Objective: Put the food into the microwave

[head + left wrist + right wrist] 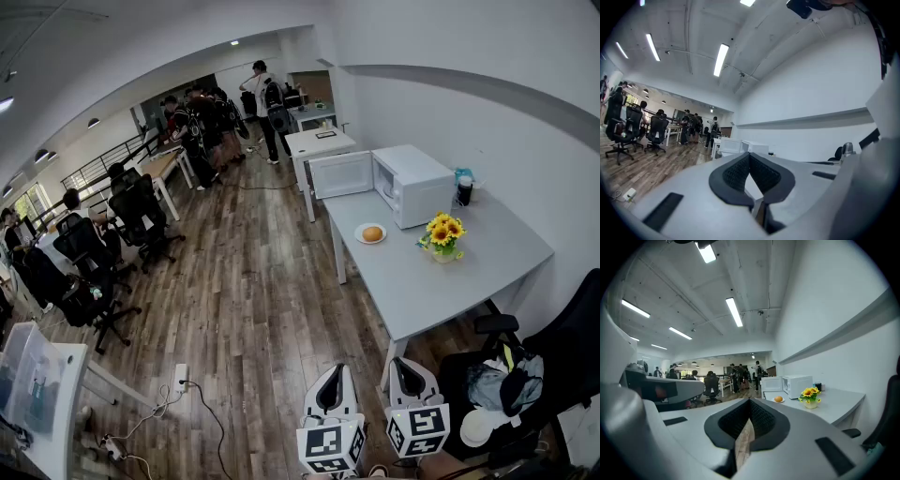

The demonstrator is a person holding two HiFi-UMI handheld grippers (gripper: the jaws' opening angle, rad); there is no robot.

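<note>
A white microwave (412, 183) stands at the far end of a grey table (487, 258), its door (342, 173) swung open to the left. In front of it an orange-brown bun (372, 233) lies on a small white plate (362, 240). Both grippers hang low at the near end of the table, well short of the food. My left gripper (337, 369) and right gripper (400, 363) point towards the table, both shut and empty. The right gripper view shows the bun (778, 399) and microwave (799, 385) far beyond its closed jaws (750, 401). In the left gripper view the jaws (750, 155) meet too.
A pot of sunflowers (443, 234) sits near the plate, and a dark cup (464, 188) stands right of the microwave. A black office chair (525, 370) with things on it is at the table's near right. Cables and a power strip (180, 377) lie on the wooden floor. People stand far back.
</note>
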